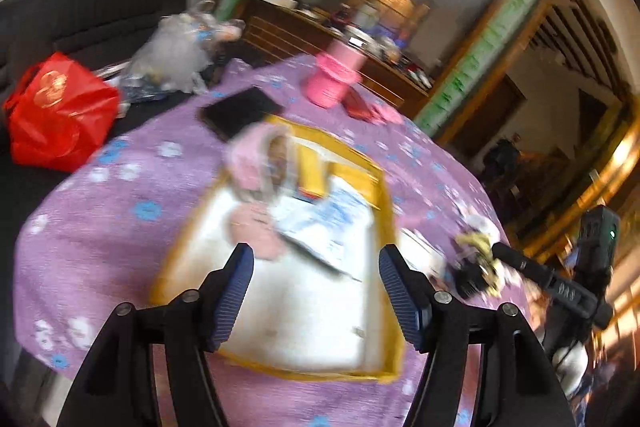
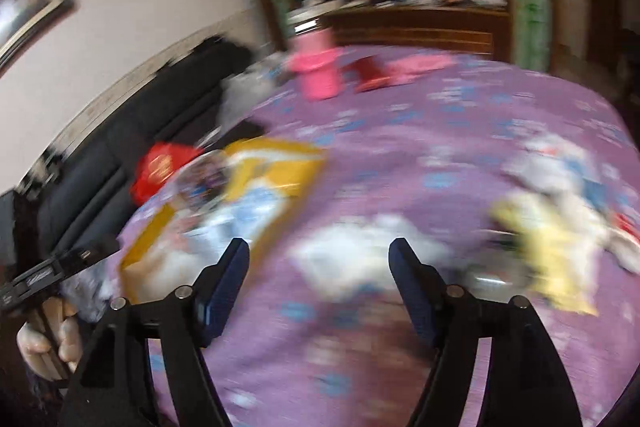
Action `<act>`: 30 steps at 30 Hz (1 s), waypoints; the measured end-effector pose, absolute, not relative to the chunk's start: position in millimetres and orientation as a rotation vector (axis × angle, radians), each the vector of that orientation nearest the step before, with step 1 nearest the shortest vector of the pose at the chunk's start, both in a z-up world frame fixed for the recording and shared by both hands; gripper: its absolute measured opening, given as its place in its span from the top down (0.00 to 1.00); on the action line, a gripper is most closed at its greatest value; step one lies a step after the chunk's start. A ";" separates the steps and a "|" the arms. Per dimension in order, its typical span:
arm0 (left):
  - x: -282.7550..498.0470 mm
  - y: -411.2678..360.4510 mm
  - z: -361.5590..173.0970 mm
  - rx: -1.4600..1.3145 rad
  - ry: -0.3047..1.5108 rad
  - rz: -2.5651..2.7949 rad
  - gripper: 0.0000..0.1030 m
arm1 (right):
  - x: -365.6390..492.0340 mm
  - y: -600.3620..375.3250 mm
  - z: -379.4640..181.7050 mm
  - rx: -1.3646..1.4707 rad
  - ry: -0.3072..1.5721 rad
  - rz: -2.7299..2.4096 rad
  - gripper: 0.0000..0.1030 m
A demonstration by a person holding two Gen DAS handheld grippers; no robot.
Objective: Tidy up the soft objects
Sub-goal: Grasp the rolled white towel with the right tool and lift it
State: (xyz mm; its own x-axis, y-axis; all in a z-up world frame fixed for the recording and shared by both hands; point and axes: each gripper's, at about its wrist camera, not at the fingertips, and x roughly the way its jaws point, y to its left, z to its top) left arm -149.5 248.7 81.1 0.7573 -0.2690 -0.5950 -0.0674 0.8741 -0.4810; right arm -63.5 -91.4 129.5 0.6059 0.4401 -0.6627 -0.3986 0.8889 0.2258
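Left gripper [image 1: 316,263] is standing wide with nothing between its pads, hovering over the near half of the yellow-rimmed box [image 1: 390,227]; soft toys [image 1: 256,163] are lying in its far half, ahead of the fingertips. Purple cloth [image 1: 100,227] is lying bare around the box. Right gripper [image 2: 320,259] is likewise gaping and empty above a blurred white soft object [image 2: 360,259], with a yellow one [image 2: 556,251] to its right.

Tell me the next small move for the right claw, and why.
Probably lower the open, empty right claw onto the white soft item lying loose on the purple cloth just ahead of it; the yellow-rimmed box already holds other soft items.
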 end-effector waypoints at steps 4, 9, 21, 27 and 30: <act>-139.2 201.5 83.1 -0.442 0.752 -0.221 0.33 | -61.0 -182.8 123.5 0.168 0.784 0.320 0.30; -129.7 152.0 81.7 -0.362 0.807 -0.288 0.33 | -64.2 -248.0 111.5 0.264 0.781 0.236 0.30; -124.0 87.0 90.4 -0.242 0.862 -0.343 0.33 | -7.4 -284.6 87.7 0.362 0.789 0.214 0.30; -112.0 61.4 92.3 -0.207 0.895 -0.344 0.33 | 43.9 -262.9 95.1 0.237 0.836 0.244 0.30; -111.7 48.7 94.3 -0.190 0.896 -0.356 0.34 | 62.6 -242.5 84.4 0.136 0.883 0.232 0.44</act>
State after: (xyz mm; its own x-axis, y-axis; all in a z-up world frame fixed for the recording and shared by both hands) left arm -111.7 48.7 94.3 0.5717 -0.3795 -0.7274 0.2226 0.9251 -0.3077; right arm 62.6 -242.5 84.4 0.6119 0.2561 -0.7483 -0.1443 0.9664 0.2128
